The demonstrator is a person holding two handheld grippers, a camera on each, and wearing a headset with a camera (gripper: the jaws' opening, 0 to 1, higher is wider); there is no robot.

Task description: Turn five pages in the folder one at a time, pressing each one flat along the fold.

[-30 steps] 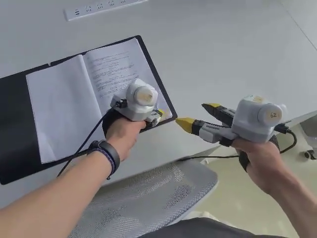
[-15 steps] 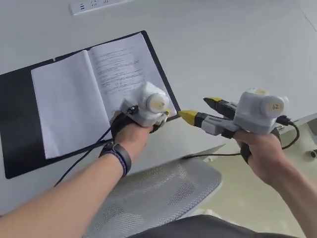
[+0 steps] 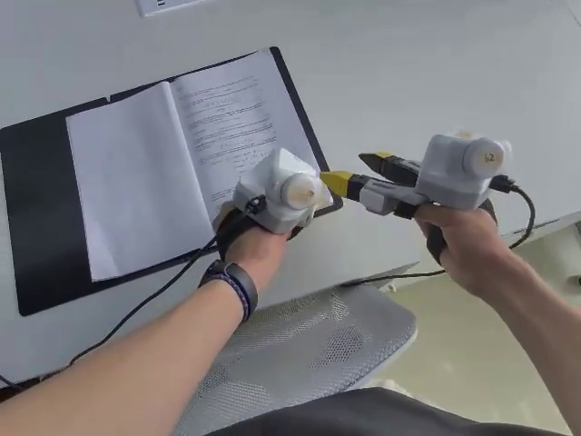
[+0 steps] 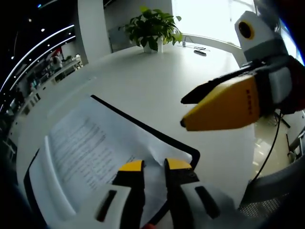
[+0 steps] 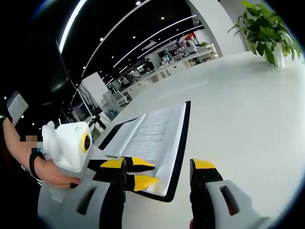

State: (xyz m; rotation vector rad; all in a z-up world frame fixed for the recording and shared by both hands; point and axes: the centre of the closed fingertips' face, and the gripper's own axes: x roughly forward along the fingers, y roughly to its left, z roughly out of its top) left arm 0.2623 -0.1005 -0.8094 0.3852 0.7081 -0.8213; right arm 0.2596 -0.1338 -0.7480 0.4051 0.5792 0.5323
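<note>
A black folder [image 3: 36,227] lies open on the white table, with a blank left page [image 3: 127,182] and a printed right page [image 3: 227,118]. My left gripper [image 4: 153,165] is at the near right corner of the printed page [image 4: 86,143], shut on that corner, which curls up slightly off the cover. From the right gripper view, the left gripper [image 5: 140,172] has one yellow tip above the corner and one below. My right gripper [image 3: 359,171] hovers open just right of the folder's corner, pointing left at the left gripper, with nothing between its fingers.
A white power strip [image 3: 163,4] lies at the table's far edge. A grey mesh chair [image 3: 300,345] sits below the near table edge. A potted plant [image 4: 152,26] stands far across the table. Cables trail from both grippers.
My right gripper has moved left and up, closing on the folder's near right corner. The left gripper stays at the page corner. The head camera has shifted.
</note>
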